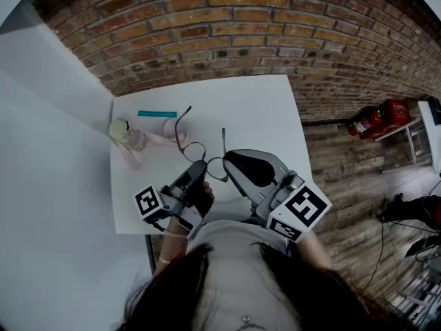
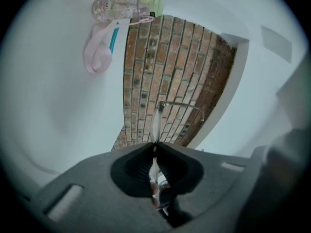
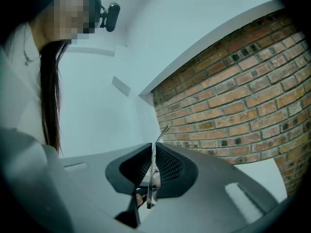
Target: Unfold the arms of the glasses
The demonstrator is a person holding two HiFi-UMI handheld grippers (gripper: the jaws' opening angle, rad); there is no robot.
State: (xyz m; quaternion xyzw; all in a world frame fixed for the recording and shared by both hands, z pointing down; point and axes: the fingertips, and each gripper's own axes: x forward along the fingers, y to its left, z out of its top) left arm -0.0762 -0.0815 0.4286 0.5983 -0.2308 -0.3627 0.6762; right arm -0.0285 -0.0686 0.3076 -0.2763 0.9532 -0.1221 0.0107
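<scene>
- The wire-rimmed glasses (image 1: 194, 152) are held between the two tools over the near middle of the bench (image 1: 255, 109).
- The left tool (image 1: 202, 165) is clamped shut on the front of the glasses. In the left gripper view a lens stands edge-on out of its closed jaws (image 2: 155, 147), and one arm (image 2: 182, 104) juts out sideways from the frame.
- The right tool (image 1: 229, 161) is closed on the other arm. In the right gripper view the thin arm runs between the shut jaws (image 3: 152, 147), its tip (image 3: 164, 130) poking out beyond them.
- At the far left of the bench lies a small clear bottle (image 1: 131, 135) with a pale green cap and a pink strap (image 1: 165, 139). A teal stick (image 1: 157, 114) lies just beyond it.
- The bench is white and bare elsewhere. Its far edge meets a red brick wall (image 1: 227, 26), and its left edge meets a plain white wall (image 1: 48, 150).
- To the right is a wood plank floor (image 1: 344, 178), and a red fire extinguisher (image 1: 375, 119) lies at the foot of the brick wall.
</scene>
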